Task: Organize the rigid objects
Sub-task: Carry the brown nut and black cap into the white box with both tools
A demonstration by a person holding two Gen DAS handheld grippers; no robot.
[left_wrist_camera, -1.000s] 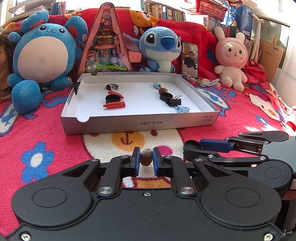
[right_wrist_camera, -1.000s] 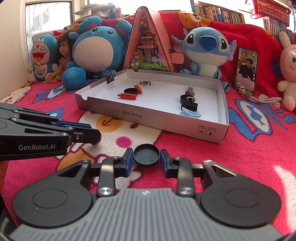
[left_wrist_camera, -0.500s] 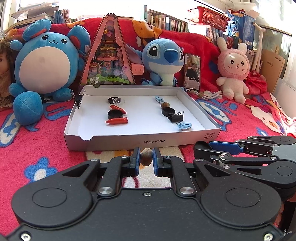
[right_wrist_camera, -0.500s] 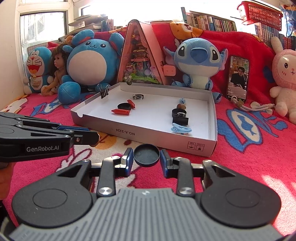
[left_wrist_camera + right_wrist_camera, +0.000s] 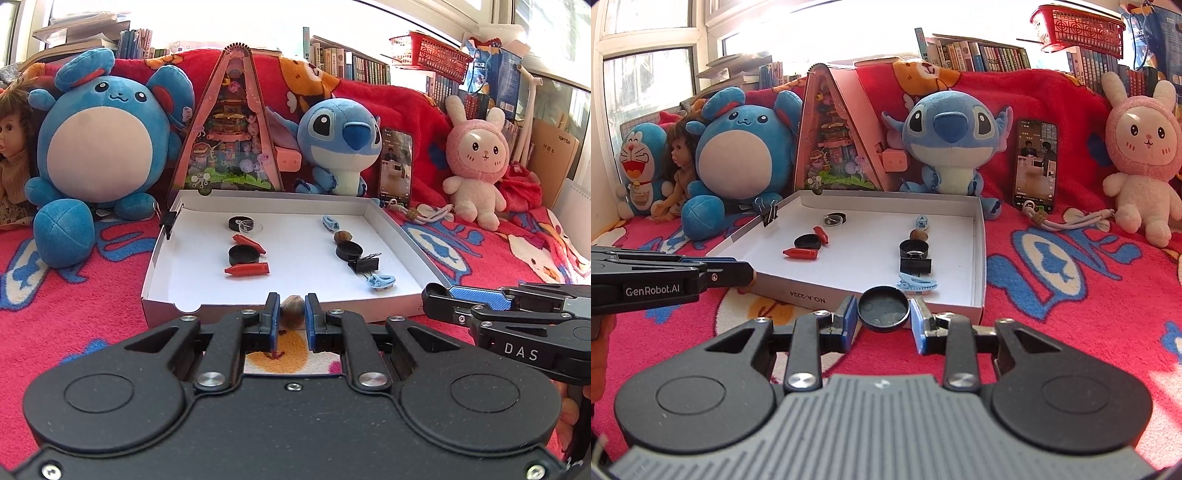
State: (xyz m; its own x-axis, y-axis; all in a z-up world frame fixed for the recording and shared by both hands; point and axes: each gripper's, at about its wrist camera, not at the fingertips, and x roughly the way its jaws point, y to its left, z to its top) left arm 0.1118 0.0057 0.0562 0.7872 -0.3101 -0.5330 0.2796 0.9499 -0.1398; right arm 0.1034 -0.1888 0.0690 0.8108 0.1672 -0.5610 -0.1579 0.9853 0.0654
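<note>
The left tongs (image 5: 290,319) clench one brown nut (image 5: 292,303); the right tongs (image 5: 883,319) clench one round black cap (image 5: 883,309), both before the white tray (image 5: 207,308). It holds two red pieces, four black, two blue clips. Only the right view shows the Doraemon doll (image 5: 641,166).

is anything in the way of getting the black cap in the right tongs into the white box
Only the box's low front wall lies between the round black plastic cap, gripped in the right tongs, and the white cardboard box floor. The blue plastic clip sits just behind that wall, so a drop there would likely hit it.
</note>
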